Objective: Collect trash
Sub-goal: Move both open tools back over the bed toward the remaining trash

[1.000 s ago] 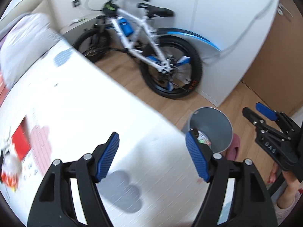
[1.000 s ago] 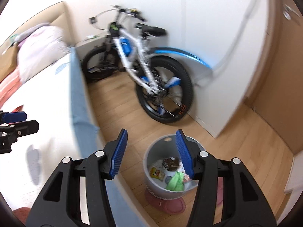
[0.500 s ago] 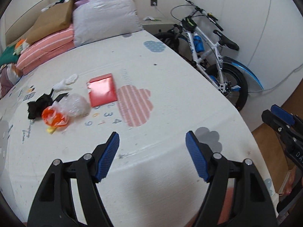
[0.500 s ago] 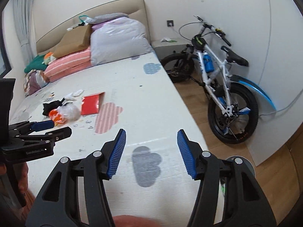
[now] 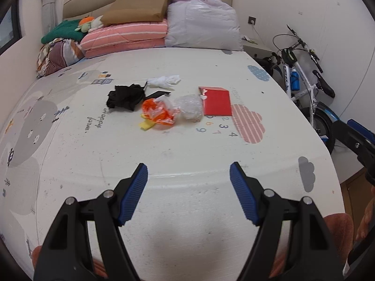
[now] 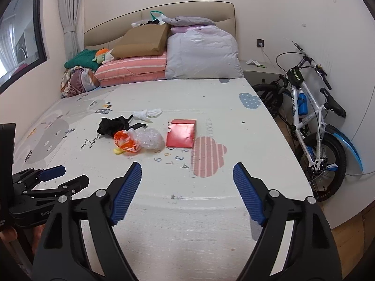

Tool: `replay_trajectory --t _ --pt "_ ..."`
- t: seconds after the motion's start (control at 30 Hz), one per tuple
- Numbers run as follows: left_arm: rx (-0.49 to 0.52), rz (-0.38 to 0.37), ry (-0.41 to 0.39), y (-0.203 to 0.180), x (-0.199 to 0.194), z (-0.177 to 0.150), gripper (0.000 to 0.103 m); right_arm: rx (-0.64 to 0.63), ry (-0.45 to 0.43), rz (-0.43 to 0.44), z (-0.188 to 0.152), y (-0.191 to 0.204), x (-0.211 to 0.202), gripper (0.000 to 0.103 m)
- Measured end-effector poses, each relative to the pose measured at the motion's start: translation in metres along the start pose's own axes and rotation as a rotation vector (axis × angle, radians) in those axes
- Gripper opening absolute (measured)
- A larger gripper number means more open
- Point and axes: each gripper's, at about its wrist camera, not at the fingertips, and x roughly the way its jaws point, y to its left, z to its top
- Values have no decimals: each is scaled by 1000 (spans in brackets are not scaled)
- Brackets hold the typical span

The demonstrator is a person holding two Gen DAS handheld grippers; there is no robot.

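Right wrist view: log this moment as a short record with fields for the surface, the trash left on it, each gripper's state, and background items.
surface: bed mat printed with clouds and numbers
trash left: red envelope; clear plastic wad; orange wrapper; black scrap; white tissue
left gripper: jaws open, nothing between them
right gripper: jaws have just been opening, open, nothing between them
background: bicycle by the wall; folded bedding at the headboard
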Motion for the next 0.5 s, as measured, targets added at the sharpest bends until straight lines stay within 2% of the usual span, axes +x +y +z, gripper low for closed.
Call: replay_trajectory --t 0.2,0.37,0.5 --pt "-137 39 -11 51 -5 -11 73 -63 30 48 10 42 28 79" --pt "-176 45 -6 72 7 -3 73 -120 40 44 18 63 47 79" --pt "-179 21 15 76 27 9 73 -121 35 34 28 61 64 79"
